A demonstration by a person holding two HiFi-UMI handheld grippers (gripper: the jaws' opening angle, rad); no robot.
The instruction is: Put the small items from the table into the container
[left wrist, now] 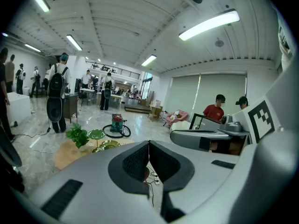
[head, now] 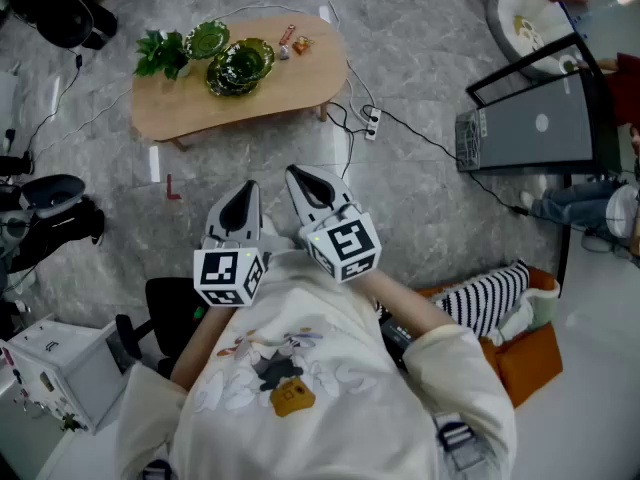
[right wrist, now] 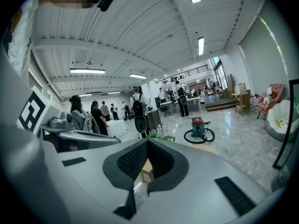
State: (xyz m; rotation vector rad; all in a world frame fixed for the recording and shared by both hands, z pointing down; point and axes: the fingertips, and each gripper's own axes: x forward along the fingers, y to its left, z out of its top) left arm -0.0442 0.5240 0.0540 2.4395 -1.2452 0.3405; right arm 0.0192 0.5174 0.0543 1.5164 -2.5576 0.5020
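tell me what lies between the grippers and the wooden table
Head view: mostly bare grey floor, apart from a small red mark on the left and a black cable running to a power strip near the right end of the table.

Looked like a big open-plan lab or office hall: polished grey marble floor [head: 440, 248], long white ceiling strip lights [left wrist: 209, 24], backpack-wearing people [left wrist: 56, 97] standing about, red-and-green canister vacuum cleaner [right wrist: 198, 123].

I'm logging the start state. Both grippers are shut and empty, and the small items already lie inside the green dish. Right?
Not quite. The head view shows the small items on the bare table beside the green dish, not inside it. The left gripper and right gripper are indeed shut and empty.
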